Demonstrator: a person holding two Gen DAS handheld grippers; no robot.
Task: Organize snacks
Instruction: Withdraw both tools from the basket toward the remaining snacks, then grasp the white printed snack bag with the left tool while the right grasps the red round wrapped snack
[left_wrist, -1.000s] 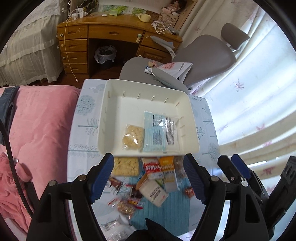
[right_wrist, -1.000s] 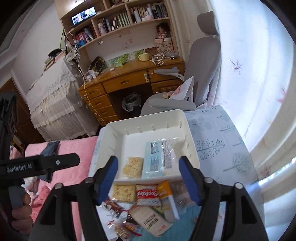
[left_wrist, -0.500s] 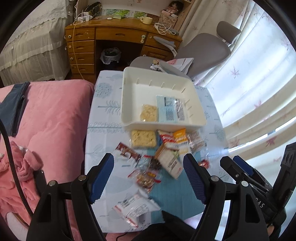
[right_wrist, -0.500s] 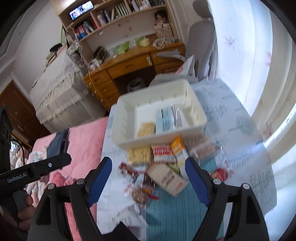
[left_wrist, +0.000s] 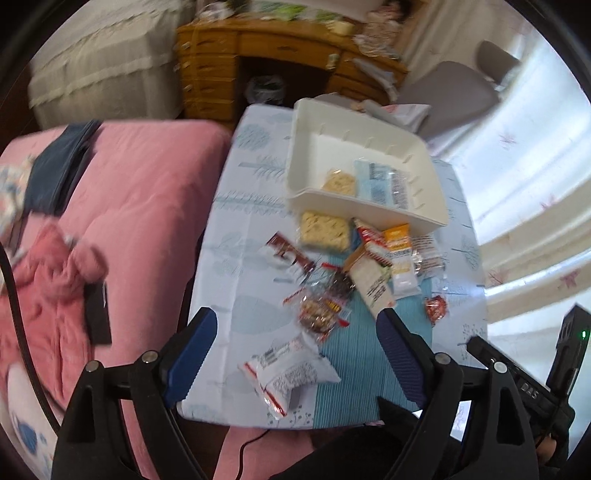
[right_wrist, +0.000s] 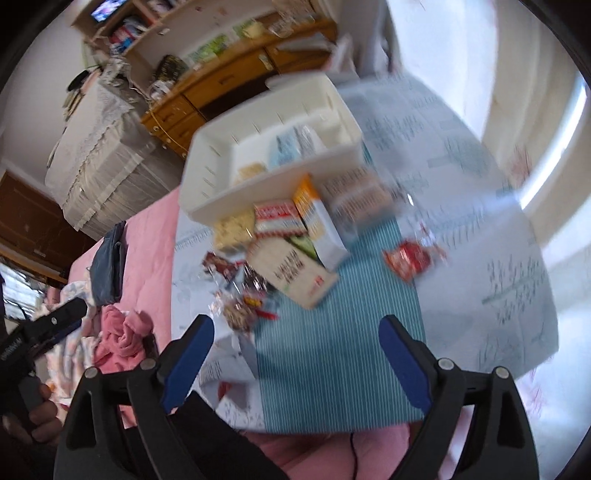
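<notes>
The left hand-held gripper (left_wrist: 295, 354) is seen released, jaws spread wide after having just been opening further; nothing is pressed by its blue pads. A white wrapped snack packet (left_wrist: 291, 369) lies on the desk below the gap, untouched. The view is blurred.

At far left a pink bed cover (left_wrist: 129, 206) is seen, with a dark blue garment (left_wrist: 55, 173) laid on it. Just beside it stands the desk (left_wrist: 236, 266), covered by a pale tree-print cloth with a teal striped mat (left_wrist: 354, 354) on its near part.

At the middle of the desk loose snacks are scattered: a brown wrapper (left_wrist: 291, 254), a clear bag of nuts (left_wrist: 319, 312), a yellow cracker pack (left_wrist: 325, 230), a beige carton (left_wrist: 373, 286), an orange-topped pack (left_wrist: 400, 254). A small red packet (left_wrist: 436, 310) lies apart, toward the right.

Behind the pile sits the white tray (left_wrist: 369, 210), holding a cracker pack (left_wrist: 338, 181) and a pale blue packet (left_wrist: 373, 184) side by side.

The right hand-held gripper (right_wrist: 295, 354) is likewise released, jaws having just been opening, with only the mat beneath them; this view is strongly smeared.
</notes>
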